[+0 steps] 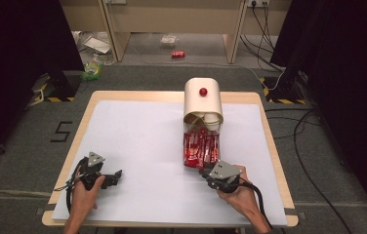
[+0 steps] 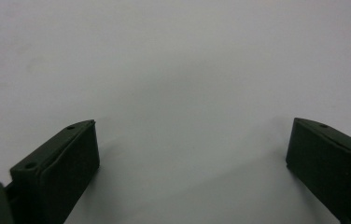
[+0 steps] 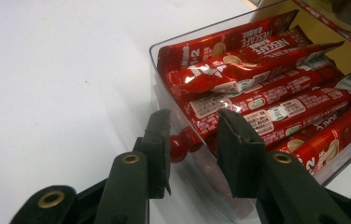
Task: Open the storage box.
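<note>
A cream dispenser [image 1: 203, 100] with a red button on top stands at the table's far middle. Its clear drawer [image 3: 164, 51] is drawn out toward me and packed with red coffee stick packets [image 1: 200, 148] [image 3: 257, 88]. My right gripper [image 1: 205, 171] [image 3: 193, 135] is at the drawer's front, shut on the small red knob [image 3: 179, 148] there. The knob sits low between the jaws, against the left one. My left gripper [image 1: 117, 174] [image 2: 190, 140] rests at the front left on the white sheet, jaws wide open with nothing between them.
A white sheet [image 1: 137, 141] covers most of the wooden table [image 1: 87, 105]. Beyond the table are desk legs, cables, a red can [image 1: 178, 54] and litter on the floor. Black curtains hang on both sides.
</note>
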